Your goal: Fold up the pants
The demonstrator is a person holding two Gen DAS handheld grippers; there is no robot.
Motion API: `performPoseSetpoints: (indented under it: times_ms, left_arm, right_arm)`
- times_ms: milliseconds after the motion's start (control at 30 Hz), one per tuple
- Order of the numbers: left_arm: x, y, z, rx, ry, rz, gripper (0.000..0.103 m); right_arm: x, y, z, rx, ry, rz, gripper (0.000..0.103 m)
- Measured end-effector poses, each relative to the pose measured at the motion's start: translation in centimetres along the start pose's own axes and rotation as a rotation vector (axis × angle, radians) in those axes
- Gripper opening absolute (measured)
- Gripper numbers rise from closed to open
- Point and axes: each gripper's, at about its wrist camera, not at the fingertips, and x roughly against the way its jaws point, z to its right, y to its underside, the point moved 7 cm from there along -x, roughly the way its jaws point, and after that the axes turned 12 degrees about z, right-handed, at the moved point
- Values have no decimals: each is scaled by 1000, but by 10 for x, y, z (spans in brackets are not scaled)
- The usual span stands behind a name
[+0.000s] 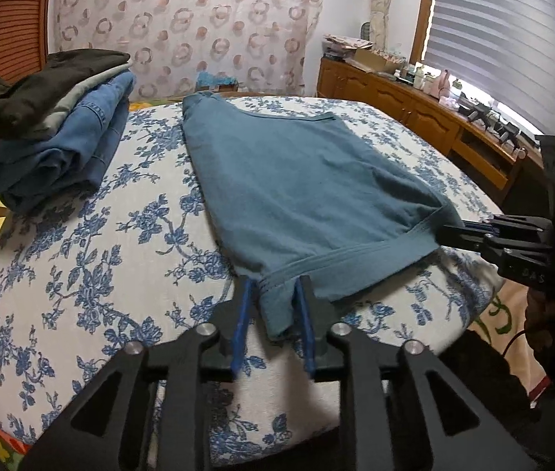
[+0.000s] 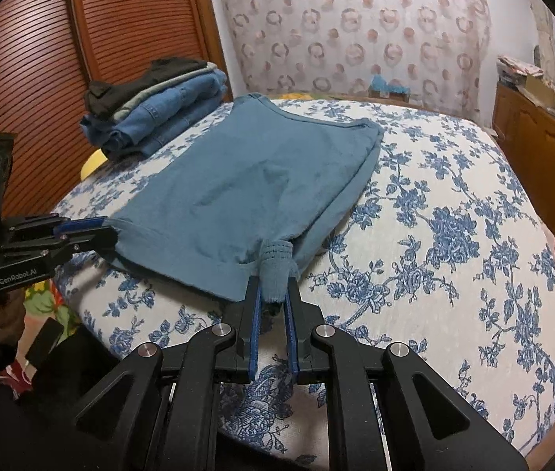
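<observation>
Left wrist view: left gripper [image 1: 275,288] apart around pants [image 1: 297,180] corner at 6 o'clock. Right gripper [image 2: 273,288] clamped on other corner.

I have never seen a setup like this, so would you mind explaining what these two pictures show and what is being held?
There is no robot here. A person holds a two-finger clamp in each hand, and each clamp carries a wide-angle camera that looks along its fingers. One picture comes from the left gripper, the other from the right gripper, and each view also shows the other tool at its edge.

Teal pants lie flat on a blue-flowered bedspread, and a stack of folded clothes sits at the far left. The right gripper is clamped on one near corner of the pants. The other near corner lies between the left gripper's blue pads, which stand apart and do not squeeze it.
</observation>
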Motion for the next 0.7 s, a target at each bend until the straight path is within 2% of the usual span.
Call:
performPoseSetpoints:
  times_ms: [167,367,700]
  left_arm:
    - [-4,4,-3,5,-7,-18,32]
    - [-8,9,-3,20,-12,-26,33]
    - [-6,12,-5,27,-5,10,33]
  right_arm:
    - [-2,8,3,-9,7,-10,9]
    - [-2,8,4,-14,5,-8,9]
    - [-1,9,4,-18,6,-3,10]
